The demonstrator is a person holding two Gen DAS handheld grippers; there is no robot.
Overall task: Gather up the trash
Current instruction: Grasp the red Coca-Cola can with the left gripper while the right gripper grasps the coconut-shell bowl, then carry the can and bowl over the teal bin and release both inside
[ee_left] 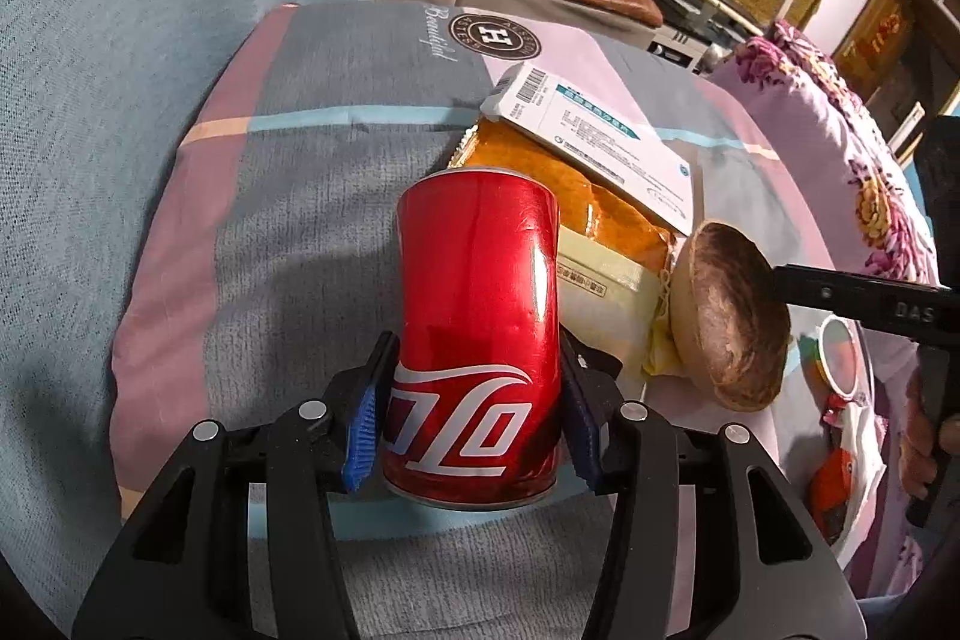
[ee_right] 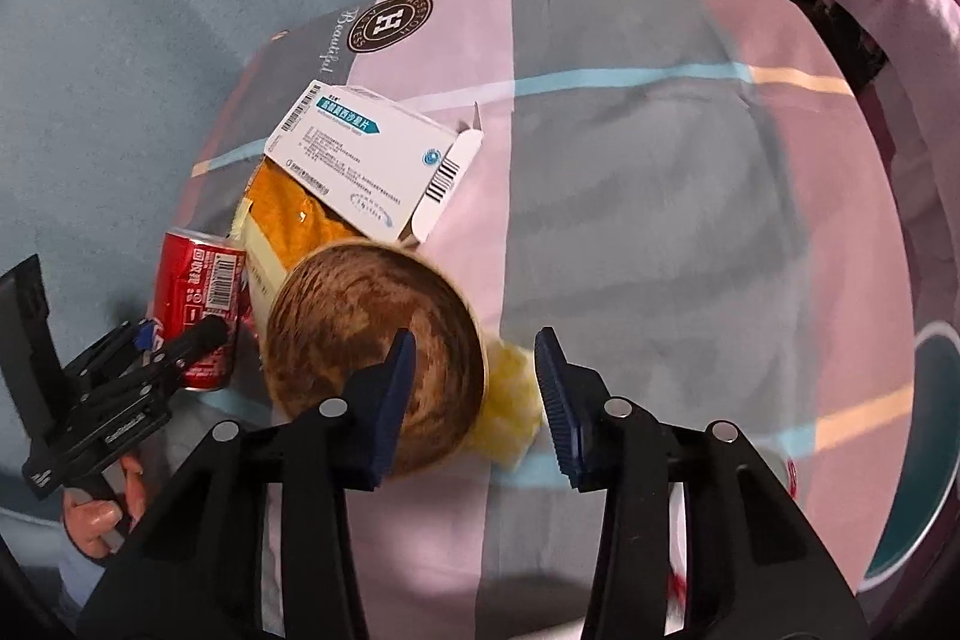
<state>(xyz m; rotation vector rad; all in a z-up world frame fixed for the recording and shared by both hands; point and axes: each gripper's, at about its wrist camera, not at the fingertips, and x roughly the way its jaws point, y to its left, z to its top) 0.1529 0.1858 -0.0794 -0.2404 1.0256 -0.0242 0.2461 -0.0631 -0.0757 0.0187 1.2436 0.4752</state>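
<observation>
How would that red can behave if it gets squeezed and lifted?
The red can looks like thin metal, so it probably dents under a hard squeeze. Its glossy round side may slip between the left gripper pads. Standing on soft bedding, it could tip.

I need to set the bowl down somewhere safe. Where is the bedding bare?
Bare: the pink and grey quilt right of the brown bowl and white box. Crowded: red can, orange packet and box packed against the bowl's left.

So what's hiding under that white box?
An orange packet pokes out from under the white box, lying on a pale yellow wrapper. The rest is covered.
</observation>
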